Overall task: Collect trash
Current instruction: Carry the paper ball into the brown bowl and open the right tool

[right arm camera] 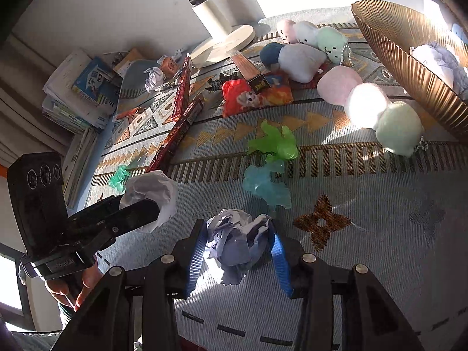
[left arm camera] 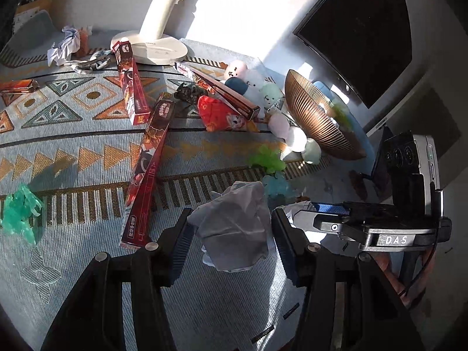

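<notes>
White paper: a crumpled paper ball (left arm camera: 234,225) is sitting between the fingers of the left gripper (left arm camera: 231,231), creased and greyish in shade, above the patterned cloth (left arm camera: 73,134).
Second wad: a bluish-white paper wad (right arm camera: 237,242) is being pinched between the blue pads (right arm camera: 278,251) of the right gripper (right arm camera: 237,248), low over the cloth.
Left tool state: clenching the paper ball; the right wrist view is showing its black fingers closed around it.
Right tool state: grasping the paper wad on both sides.
Only in the right view: a hand (right arm camera: 76,286) is gripping the left tool's handle; more white paper (right arm camera: 438,61) is lying inside the ribbed bowl (right arm camera: 409,67); a stack of books (right arm camera: 79,90) is sitting at the far left.
Only in the left view: a dark screen (left arm camera: 359,32) is standing behind the bowl, and a third crumpled paper (left arm camera: 65,45) is lying near the lamp base (left arm camera: 158,48).
Nearby: green and blue jelly toys (right arm camera: 272,143), plush toys (right arm camera: 339,84), and long red boxes (left arm camera: 146,172) are lying across the cloth.
</notes>
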`<state>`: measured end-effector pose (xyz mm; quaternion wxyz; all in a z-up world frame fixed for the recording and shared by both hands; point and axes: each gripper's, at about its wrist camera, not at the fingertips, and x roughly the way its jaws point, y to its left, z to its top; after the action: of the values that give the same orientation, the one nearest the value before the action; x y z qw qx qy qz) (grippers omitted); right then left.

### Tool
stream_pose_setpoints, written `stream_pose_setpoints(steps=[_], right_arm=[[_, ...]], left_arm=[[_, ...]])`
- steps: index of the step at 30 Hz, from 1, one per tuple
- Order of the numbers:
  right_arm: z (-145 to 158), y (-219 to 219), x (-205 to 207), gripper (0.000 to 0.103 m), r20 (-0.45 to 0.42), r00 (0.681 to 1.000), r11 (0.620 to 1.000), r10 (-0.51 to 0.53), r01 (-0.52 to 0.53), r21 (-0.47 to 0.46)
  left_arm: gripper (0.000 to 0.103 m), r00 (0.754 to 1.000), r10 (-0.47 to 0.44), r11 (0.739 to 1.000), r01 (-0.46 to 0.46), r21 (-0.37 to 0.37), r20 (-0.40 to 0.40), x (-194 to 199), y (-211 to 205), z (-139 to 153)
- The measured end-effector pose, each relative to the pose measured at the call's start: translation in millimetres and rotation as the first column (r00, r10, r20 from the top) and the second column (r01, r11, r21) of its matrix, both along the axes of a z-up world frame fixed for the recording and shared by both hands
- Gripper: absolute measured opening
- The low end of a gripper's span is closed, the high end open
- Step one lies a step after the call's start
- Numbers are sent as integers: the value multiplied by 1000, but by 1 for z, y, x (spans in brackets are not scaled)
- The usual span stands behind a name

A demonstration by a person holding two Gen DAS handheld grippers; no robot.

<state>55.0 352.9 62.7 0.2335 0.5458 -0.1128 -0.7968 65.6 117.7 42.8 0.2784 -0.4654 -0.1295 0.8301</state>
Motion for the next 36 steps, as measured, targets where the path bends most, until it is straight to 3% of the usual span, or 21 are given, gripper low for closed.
stream_pose_setpoints(steps=[2,4,9,13,14,16,21,24,28,33,36], right_arm=[[-2,3,2,56,-2,1000,1000,1,-1,-9],[0,3,5,72,-21,1000,1000,-4,4,-6],[-2,-10,13,74,-30,999,999,33,-34,-24],[-12,-16,15,74,-32,999,1000,29,-29,0],[-11,-17,16,72,-46,999,1000,28,-28,10],[-8,-18,20,43,-63,997,999,43,-41,25],[13,-7,32,43,-144,989,999,43,-40,28],[39,11,38,43,-225,974,998,-2,17,62],[76,50,38,43,-368,922,972,-122,187,145],[111,100,5,43,-490,803,829,-339,501,247],[118,123,-13,43,-508,753,781,-417,583,223]], left_arm=[[51,1000,-23,1000,23,-7,-4,3,5,-1],[51,998,-57,998,56,-15,-12,5,11,-1],[51,997,-67,996,64,-63,-43,10,16,-1],[51,998,-52,997,50,-60,-40,12,10,2],[51,998,-50,997,47,-59,-40,12,9,3],[51,998,-49,997,46,-63,-45,12,10,6],[51,990,-86,993,77,-84,-115,11,29,30],[51,977,-127,989,112,-95,-171,8,48,50],[51,951,-193,978,168,-121,-241,-9,87,80],[51,914,-244,968,208,-143,-325,-51,146,114],[51,909,-256,965,222,-139,-328,-80,179,126]])
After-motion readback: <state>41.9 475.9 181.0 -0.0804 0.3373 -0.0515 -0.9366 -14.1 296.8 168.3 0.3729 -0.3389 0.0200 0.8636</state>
